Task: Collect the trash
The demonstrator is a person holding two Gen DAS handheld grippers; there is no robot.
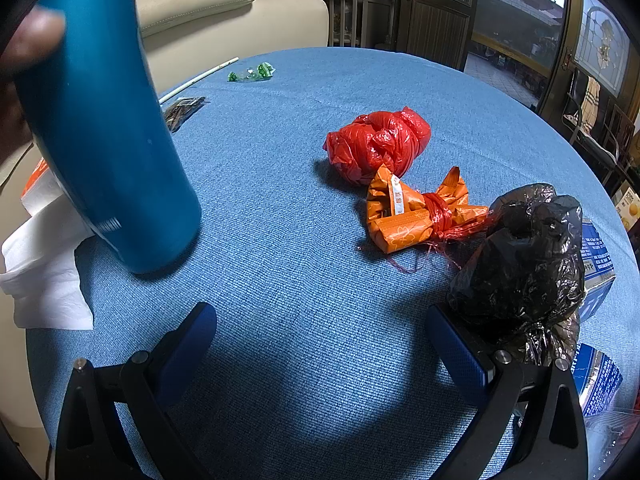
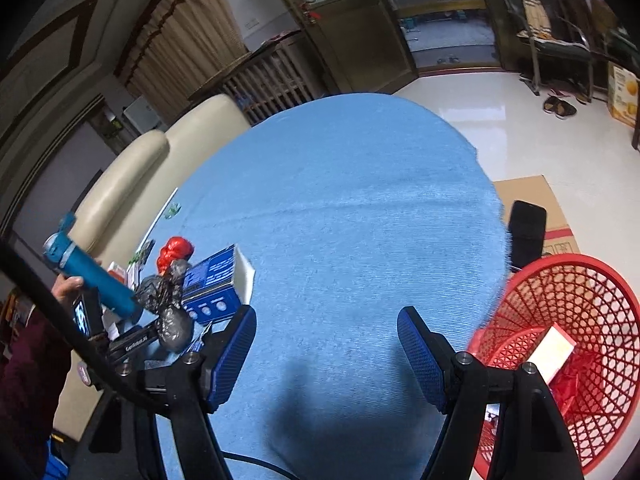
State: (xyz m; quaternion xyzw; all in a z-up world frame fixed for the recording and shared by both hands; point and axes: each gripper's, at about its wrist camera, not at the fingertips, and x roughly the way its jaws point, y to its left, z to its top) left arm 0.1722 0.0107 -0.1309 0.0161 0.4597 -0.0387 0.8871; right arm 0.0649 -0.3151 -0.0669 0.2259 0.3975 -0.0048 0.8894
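I am holding the left hand-held gripper (image 1: 320,344) released over the round blue cloth-covered surface (image 1: 280,208), nothing between its jaws, hovering so the rubbish ahead is lying within reach. The crumpled black plastic bag (image 1: 524,268) is sitting at two o'clock, just beside the right pad, probably my nearest pick. Past it, at one o'clock, the orange wrapper bundle tied with red string (image 1: 416,216) is touching the knotted red plastic bag (image 1: 376,144). At ten o'clock a hand is tilting a tall blue metal bottle (image 1: 108,128) on the cloth. I am keeping the right hand-held gripper (image 2: 326,344) released and empty too, above bare cloth, with the red plastic mesh basket (image 2: 580,312) waiting at three o'clock, below the edge, already holding a pale box.
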